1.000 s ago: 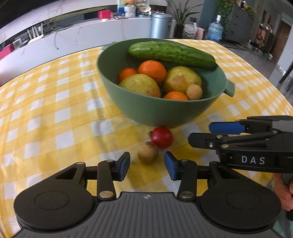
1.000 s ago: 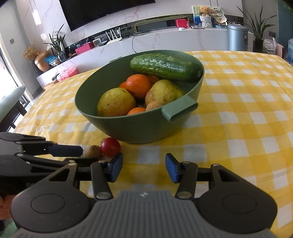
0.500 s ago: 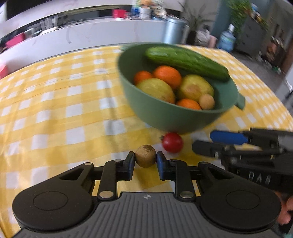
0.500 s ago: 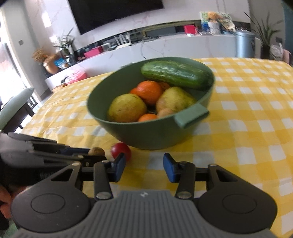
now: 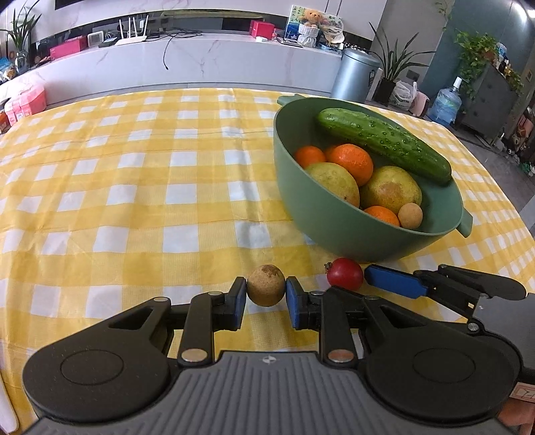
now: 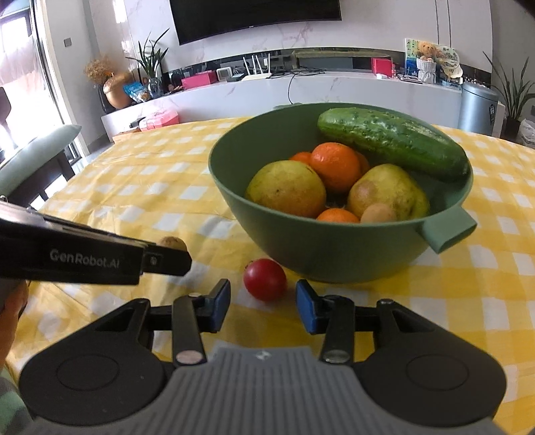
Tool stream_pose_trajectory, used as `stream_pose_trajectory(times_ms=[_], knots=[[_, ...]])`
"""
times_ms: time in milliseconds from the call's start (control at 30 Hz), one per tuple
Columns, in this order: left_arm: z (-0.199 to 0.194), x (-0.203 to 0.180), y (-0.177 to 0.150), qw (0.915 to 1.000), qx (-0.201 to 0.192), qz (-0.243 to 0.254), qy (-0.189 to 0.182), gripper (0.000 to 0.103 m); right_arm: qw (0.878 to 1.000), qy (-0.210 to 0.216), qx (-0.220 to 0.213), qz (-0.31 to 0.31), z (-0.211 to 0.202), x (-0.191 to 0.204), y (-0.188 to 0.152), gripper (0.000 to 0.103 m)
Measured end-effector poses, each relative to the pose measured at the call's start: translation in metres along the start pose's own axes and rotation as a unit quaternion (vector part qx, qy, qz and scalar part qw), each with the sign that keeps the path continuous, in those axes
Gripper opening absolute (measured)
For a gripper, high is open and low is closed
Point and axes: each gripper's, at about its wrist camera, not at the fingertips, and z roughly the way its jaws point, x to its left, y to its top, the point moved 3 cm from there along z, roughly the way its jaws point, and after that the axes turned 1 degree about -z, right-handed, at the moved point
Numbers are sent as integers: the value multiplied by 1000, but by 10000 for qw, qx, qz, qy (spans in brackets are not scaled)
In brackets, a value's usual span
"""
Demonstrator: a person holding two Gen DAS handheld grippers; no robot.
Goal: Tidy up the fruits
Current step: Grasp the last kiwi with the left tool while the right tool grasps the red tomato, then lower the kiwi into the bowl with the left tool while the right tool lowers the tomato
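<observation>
1. Since a second ago: closed in from wide apart — left gripper (image 5: 266,297) now clamped on the small brown fruit (image 5: 266,285), low centre of the left view.
2. Only in the right view: lettering "GenRobot.AI" on the left tool, at left edge; brown fruit (image 6: 173,243) mostly hidden behind it.
3. Right gripper (image 6: 263,302) spread wide, gripping nothing — red fruit (image 6: 265,279) just ahead between its fingertips, beside the green bowl (image 6: 321,254).

Checked tablecloth (image 5: 140,187), bin (image 5: 354,78) — television (image 6: 254,16)
</observation>
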Motion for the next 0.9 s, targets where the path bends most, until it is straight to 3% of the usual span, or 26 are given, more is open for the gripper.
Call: stream_pose_trajectory(times_ms=[233,567,900], knots=[[-2,-2,-1,10000,-20,55,1,28,9999,-128,-24,-9,8,4,0,26],[-9,-4,0,9999,-114,32,-74,28,10000,-38,-26,-28,1,3,0,24],[-31,-4,7,9968,-610,-130,-503,28,9993,198,-247,-207,-41,9,-1,24]])
